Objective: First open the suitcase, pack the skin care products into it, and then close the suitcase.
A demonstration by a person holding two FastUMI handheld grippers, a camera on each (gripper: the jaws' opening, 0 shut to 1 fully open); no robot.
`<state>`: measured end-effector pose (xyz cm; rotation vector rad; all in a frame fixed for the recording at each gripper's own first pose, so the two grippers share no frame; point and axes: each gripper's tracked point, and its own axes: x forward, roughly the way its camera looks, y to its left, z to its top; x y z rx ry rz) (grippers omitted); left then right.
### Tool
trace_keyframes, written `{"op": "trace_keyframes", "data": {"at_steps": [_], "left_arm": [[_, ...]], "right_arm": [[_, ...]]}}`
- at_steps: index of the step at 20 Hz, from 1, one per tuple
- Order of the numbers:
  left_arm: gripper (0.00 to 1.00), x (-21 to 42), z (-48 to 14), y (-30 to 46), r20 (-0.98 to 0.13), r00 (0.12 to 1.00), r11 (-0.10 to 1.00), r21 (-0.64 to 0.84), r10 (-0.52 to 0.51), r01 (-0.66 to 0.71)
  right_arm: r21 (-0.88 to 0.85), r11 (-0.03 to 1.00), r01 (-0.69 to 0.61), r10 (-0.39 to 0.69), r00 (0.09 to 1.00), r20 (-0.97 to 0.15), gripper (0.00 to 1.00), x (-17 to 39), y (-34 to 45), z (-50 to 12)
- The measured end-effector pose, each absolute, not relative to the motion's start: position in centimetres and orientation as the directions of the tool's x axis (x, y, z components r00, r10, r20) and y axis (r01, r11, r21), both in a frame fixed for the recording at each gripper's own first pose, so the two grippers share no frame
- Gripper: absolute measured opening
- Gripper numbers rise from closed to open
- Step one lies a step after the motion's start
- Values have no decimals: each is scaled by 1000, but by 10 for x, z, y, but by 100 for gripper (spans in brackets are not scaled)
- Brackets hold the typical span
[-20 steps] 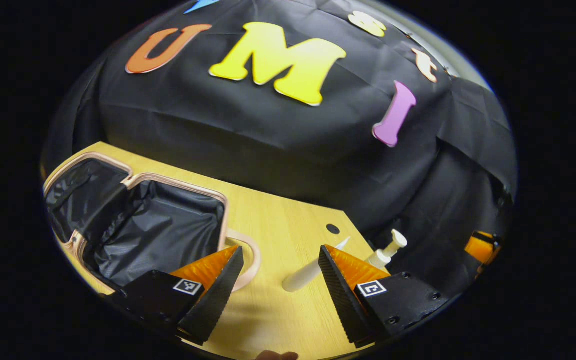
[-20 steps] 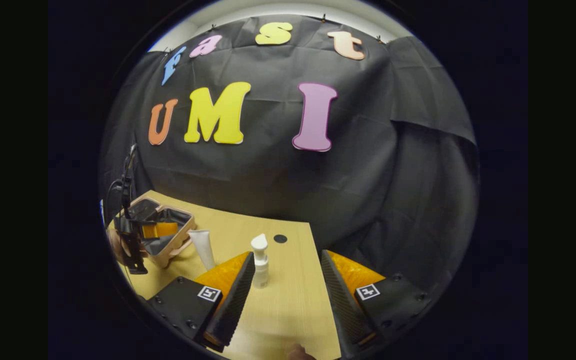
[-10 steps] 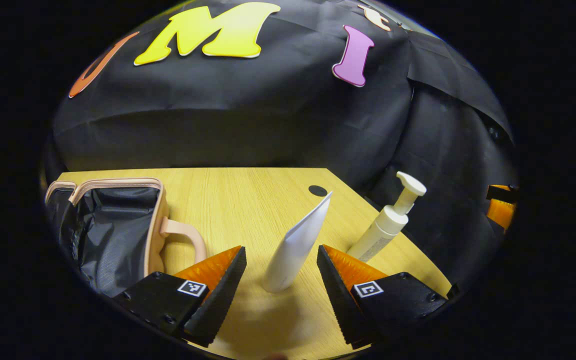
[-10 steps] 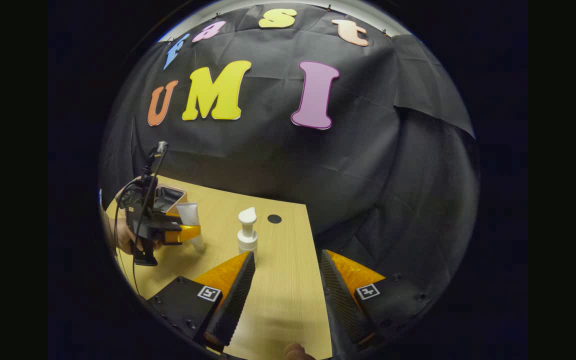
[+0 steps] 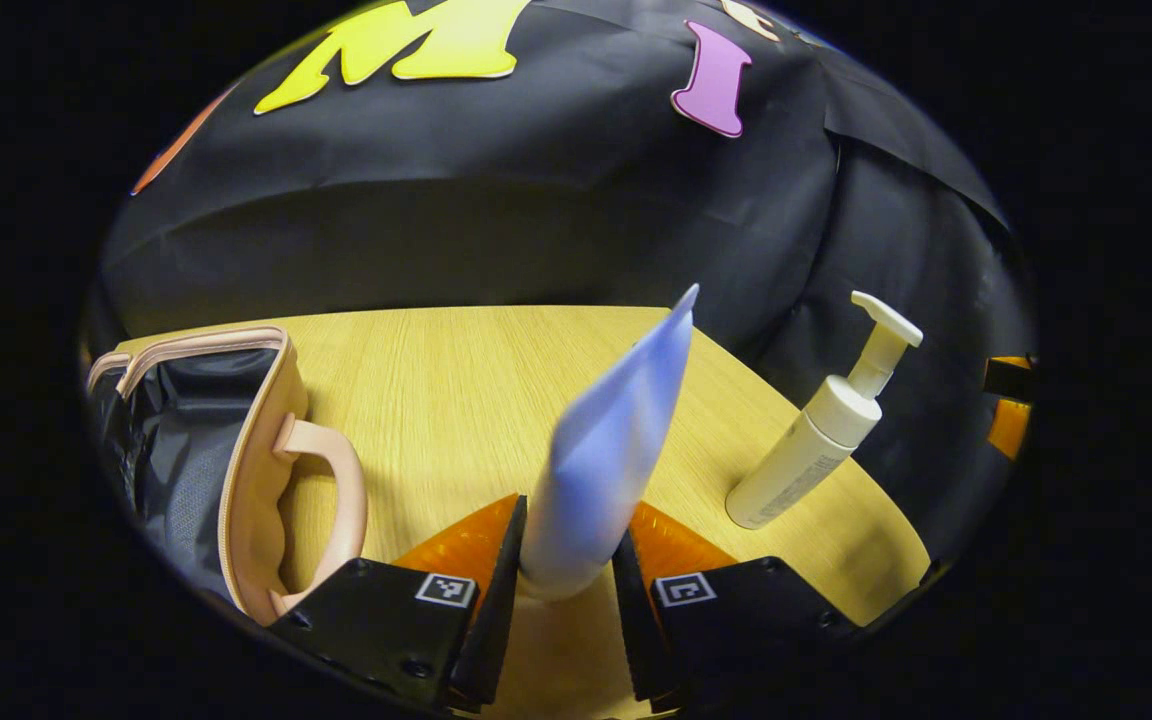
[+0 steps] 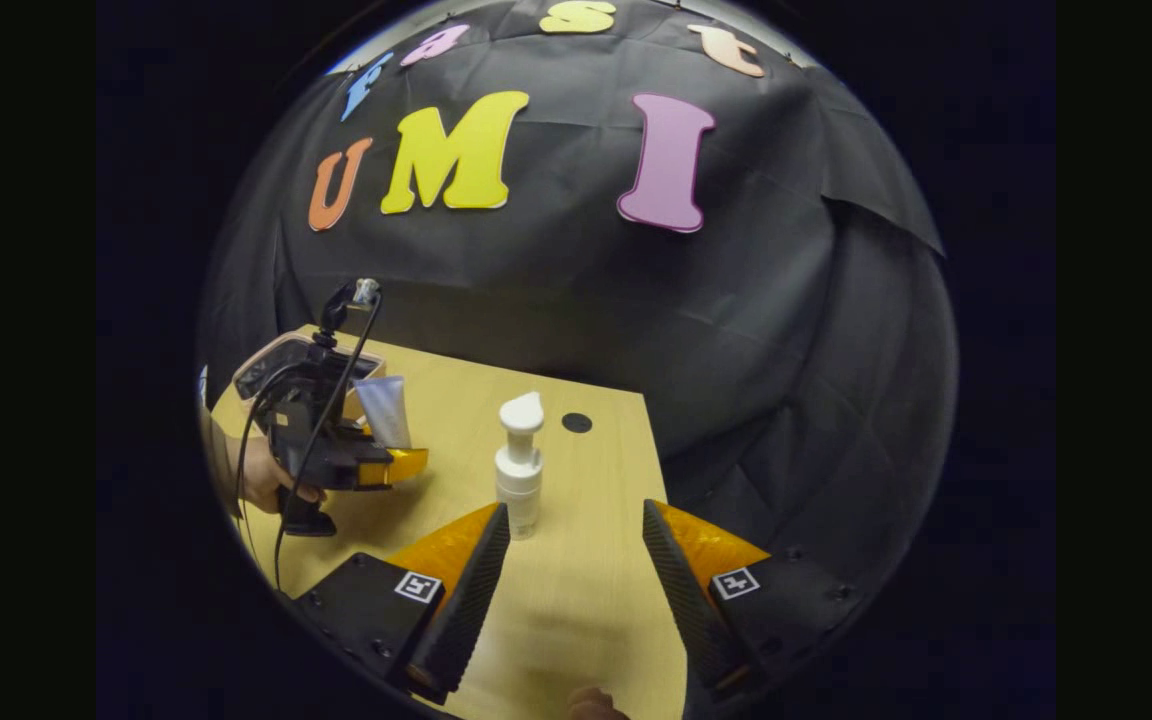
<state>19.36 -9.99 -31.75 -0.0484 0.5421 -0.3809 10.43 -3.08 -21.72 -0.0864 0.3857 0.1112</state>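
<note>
While the suitcase (image 5: 236, 450) lies open, the left hand-held gripper (image 5: 564, 590) grips the tube (image 5: 606, 450); right one (image 6: 568, 590) gapes.

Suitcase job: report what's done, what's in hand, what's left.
Done: the suitcase lies open on the table. In hand: the left gripper is shut on the tube. Left: pack the tube and pump bottle beyond the open right gripper, then close up.

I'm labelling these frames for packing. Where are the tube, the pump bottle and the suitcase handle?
tube (image 5: 611, 440), left gripper view, middle of its body.
pump bottle (image 5: 804, 462), left gripper view, its body.
suitcase handle (image 5: 341, 490), left gripper view, outer curve.
</note>
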Motion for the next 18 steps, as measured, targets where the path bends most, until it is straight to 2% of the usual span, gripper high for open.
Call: {"op": "trace_keyframes", "data": {"at_steps": [1,4,5,6,8,12,15,18], "left_arm": [[47,192,-316,-99,-500,787,930,-143,-362,338],[42,176,-309,-96,-524,777,936,-163,-350,312],[33,167,-302,-95,-514,782,936,-171,-352,309],[40,162,-295,-91,-499,797,941,-172,-339,292],[39,148,-281,-79,-484,822,954,-167,-300,250],[39,116,-259,-53,-492,844,975,-61,-216,214],[37,89,-239,-30,-492,855,986,-53,-162,156],[37,58,-216,0,-514,856,998,-7,-55,60]], "right_arm": [[-49,989,-142,113,917,-382,80,109,-25,-219],[6,981,-196,181,895,-408,80,128,-6,-233],[29,977,-210,203,888,-412,80,134,1,-237],[42,974,-223,220,882,-417,80,141,6,-242],[37,973,-226,220,877,-428,79,156,10,-254],[36,972,-234,225,867,-444,80,180,21,-276],[62,975,-215,220,873,-436,80,198,29,-283],[59,980,-191,197,877,-438,80,208,29,-291]]}}
